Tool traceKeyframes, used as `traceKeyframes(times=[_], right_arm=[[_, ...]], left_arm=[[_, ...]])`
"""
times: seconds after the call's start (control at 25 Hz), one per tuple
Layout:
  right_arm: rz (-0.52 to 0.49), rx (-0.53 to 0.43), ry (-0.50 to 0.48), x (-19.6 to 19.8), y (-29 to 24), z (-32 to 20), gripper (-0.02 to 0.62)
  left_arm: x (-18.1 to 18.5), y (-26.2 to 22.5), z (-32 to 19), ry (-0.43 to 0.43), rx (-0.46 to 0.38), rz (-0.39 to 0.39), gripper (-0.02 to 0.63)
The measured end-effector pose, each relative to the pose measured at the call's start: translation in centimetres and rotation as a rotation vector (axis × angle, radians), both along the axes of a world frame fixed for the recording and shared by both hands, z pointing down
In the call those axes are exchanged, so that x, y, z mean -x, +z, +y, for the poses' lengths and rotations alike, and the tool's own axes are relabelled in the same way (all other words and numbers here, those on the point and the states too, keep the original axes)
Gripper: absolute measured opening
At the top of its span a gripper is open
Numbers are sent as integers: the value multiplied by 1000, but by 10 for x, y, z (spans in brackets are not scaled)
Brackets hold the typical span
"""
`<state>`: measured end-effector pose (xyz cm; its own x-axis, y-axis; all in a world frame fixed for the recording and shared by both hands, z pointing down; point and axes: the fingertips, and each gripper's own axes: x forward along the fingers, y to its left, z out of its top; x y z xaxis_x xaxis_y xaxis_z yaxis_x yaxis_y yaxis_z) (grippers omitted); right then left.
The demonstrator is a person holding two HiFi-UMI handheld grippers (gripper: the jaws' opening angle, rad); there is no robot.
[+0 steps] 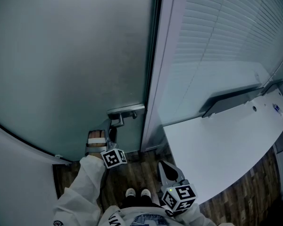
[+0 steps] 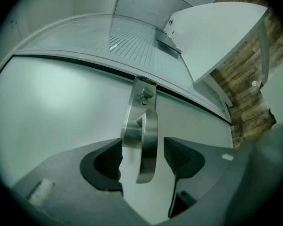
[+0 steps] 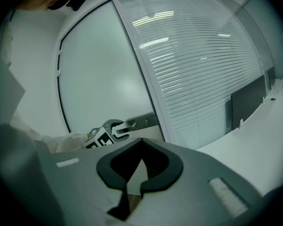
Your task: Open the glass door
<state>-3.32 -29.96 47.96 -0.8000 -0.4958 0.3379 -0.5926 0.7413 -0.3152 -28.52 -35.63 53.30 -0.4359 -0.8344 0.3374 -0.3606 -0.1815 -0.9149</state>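
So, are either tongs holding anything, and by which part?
Nothing is held. The left tongs stand open around the handle, not clamped on it; the right tongs are shut and empty.

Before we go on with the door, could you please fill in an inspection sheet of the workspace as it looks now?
Surface: wooden floor, with the person's shoes on it.
Job's things: frosted glass door, apparently closed; metal handle near its edge.
Clutter: nothing seen.
Grippers: left claw open, with the handle's lever between its jaws and the pads not pressing on it; right claw shut and empty, away from the door.
Cables: nothing seen.
Surroundings: white desk to the right; slatted blinds behind the glass partition.
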Motion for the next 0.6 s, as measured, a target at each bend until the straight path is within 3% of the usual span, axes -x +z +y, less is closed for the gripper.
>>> traceKeyframes(times=[0.2, 0.4, 0.6], right_arm=[[8, 6, 11, -2, 4, 1, 5], [10, 9, 18, -3, 5, 0, 5], [14, 7, 26, -3, 7, -1, 5]], left_arm=[[4, 2, -3, -7, -11, -4, 202], [4, 8, -5, -3, 0, -48, 156], [3, 13, -5, -5, -12, -44, 114]])
